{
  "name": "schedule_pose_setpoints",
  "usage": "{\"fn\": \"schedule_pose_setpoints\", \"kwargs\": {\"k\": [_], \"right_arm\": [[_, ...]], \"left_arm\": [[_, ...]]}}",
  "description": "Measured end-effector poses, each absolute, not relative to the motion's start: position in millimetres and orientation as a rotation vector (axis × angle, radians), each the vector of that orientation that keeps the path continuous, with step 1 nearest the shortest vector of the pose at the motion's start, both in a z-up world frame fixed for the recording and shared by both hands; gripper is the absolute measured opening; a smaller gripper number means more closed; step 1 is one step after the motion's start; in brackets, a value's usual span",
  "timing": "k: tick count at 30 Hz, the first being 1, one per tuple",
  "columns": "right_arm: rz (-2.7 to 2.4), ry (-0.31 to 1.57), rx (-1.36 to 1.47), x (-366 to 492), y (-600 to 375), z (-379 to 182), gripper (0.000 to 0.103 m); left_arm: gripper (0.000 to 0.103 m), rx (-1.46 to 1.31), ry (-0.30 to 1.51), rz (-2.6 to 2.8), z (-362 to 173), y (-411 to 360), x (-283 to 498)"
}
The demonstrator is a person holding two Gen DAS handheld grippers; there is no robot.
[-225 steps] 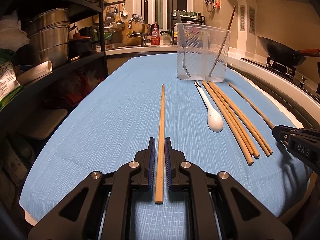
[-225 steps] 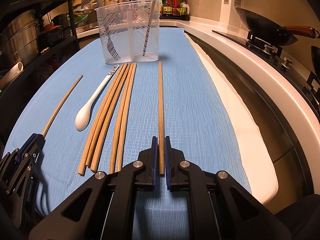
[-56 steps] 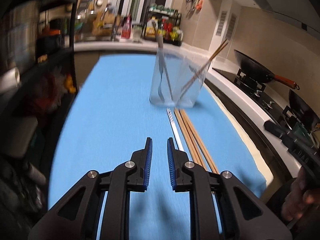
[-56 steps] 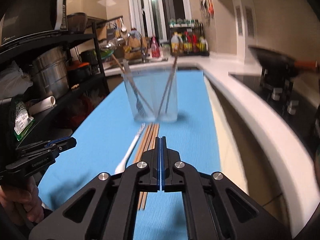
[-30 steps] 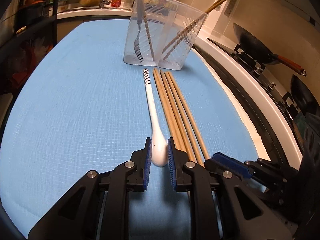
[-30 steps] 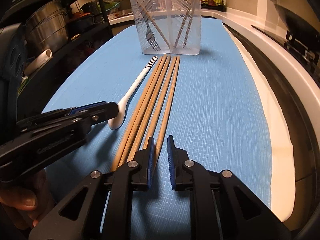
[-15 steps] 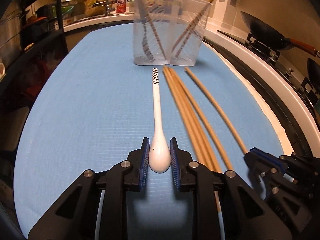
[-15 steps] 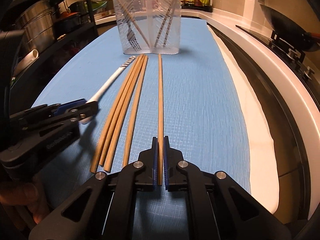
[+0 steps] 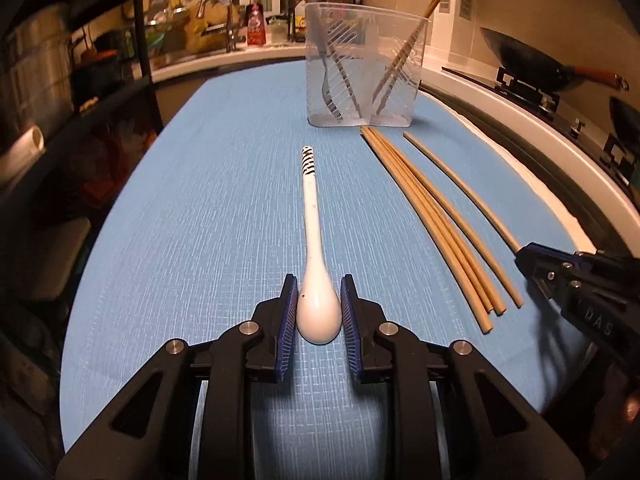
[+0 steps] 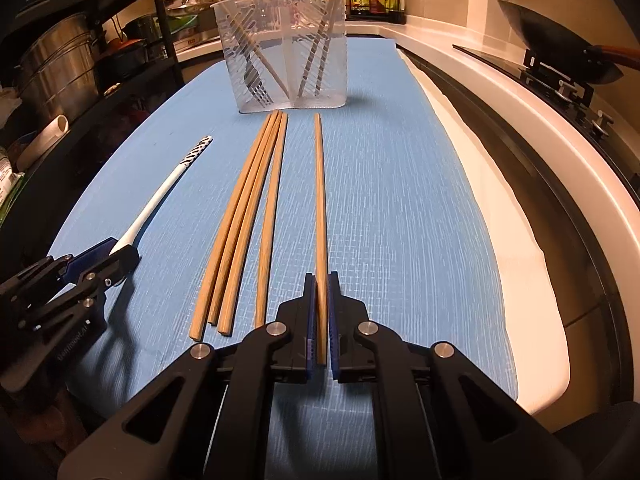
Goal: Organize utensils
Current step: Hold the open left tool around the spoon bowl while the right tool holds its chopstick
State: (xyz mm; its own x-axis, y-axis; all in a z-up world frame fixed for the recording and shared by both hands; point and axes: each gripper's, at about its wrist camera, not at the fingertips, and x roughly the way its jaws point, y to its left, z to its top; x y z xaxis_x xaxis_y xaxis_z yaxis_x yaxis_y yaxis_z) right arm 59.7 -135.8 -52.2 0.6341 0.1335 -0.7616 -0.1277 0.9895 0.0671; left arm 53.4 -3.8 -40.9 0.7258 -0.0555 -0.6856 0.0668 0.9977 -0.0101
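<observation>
Currently, the white spoon (image 9: 319,312) is clamped at its bowl by the left tongs (image 9: 319,314), flat on the worktop (image 9: 192,220). One chopstick (image 10: 320,216) is pinched at its near end by the nearly closed right tongs (image 10: 319,320), presumably for transfer into the clear utensil holder (image 10: 280,52), with four chopsticks (image 10: 244,216) left lying alongside.

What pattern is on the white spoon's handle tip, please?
Black stripes on the white spoon, clearest in the left wrist view.

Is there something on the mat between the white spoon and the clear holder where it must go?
Nothing visible: bare blue mat lies between the white spoon and the clear holder.
</observation>
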Motion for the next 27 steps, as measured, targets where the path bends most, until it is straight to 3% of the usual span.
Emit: {"fn": "schedule_pose_setpoints", "kwargs": {"k": [27], "right_arm": [[0.162, 0.843, -0.037, 54.3, -126.4, -51.9, 0.007]], "left_arm": [[0.022, 0.003, 0.646, -0.015, -47.7, -6.9, 40.8]]}}
